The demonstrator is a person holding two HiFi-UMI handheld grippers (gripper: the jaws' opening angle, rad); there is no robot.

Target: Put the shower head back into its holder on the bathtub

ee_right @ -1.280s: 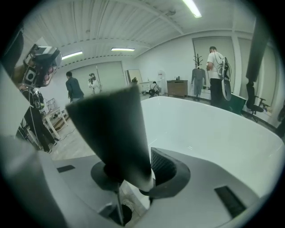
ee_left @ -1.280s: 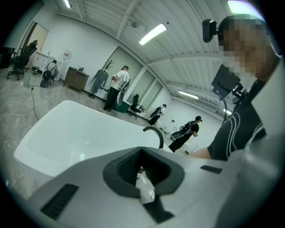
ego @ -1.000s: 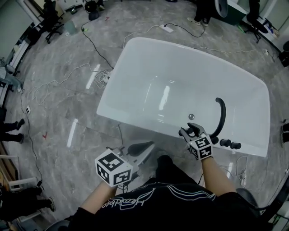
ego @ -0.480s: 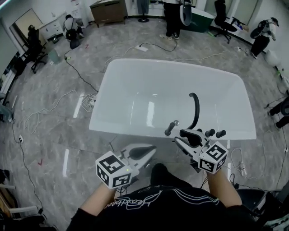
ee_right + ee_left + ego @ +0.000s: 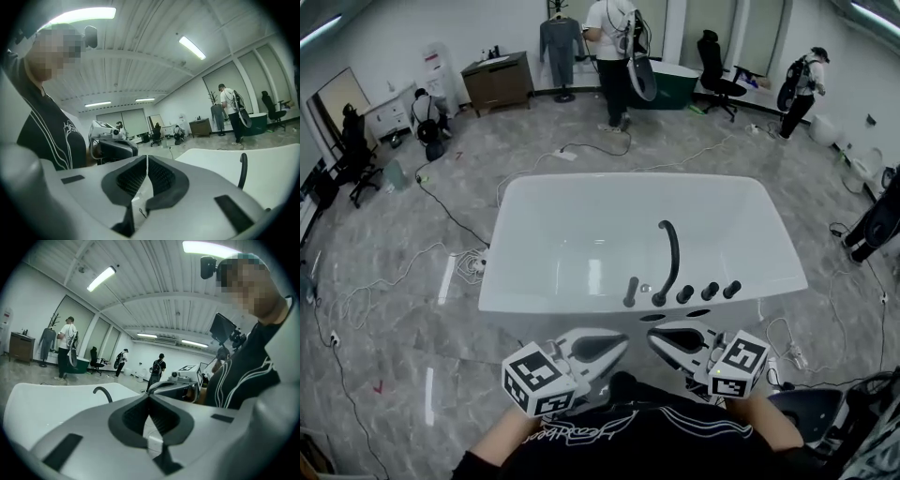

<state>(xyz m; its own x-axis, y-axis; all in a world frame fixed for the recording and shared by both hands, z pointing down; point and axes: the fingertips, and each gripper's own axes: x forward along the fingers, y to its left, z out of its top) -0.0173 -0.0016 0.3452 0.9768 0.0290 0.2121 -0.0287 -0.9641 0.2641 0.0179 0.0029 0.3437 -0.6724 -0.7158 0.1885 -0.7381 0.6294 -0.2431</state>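
The white bathtub (image 5: 581, 216) lies ahead of me. On its near rim the dark shower head (image 5: 630, 292) stands upright just left of the black curved spout (image 5: 667, 261), with three black knobs (image 5: 710, 292) to the right. Both grippers hang close to my body, short of the tub and touching nothing. My left gripper (image 5: 623, 340) is shut with nothing in it. The jaws of my right gripper (image 5: 652, 336) are closing and almost meet, with nothing between them. The left gripper view shows the left gripper (image 5: 149, 397), the spout (image 5: 104, 393) and the tub (image 5: 42, 401). The right gripper view shows the right gripper (image 5: 147, 157) and the spout (image 5: 243, 169).
Cables (image 5: 441, 202) trail over the grey floor left of and behind the tub. People stand at the back (image 5: 614, 47) and at the far right (image 5: 802, 75). A wooden cabinet (image 5: 497, 80), office chairs (image 5: 712, 61) and a green tub (image 5: 675, 84) line the far wall.
Both grippers drew back from the tub rim toward my body and rose. The right gripper's jaws went from wide open to nearly closed. My head tilted up, bringing the far room into view.
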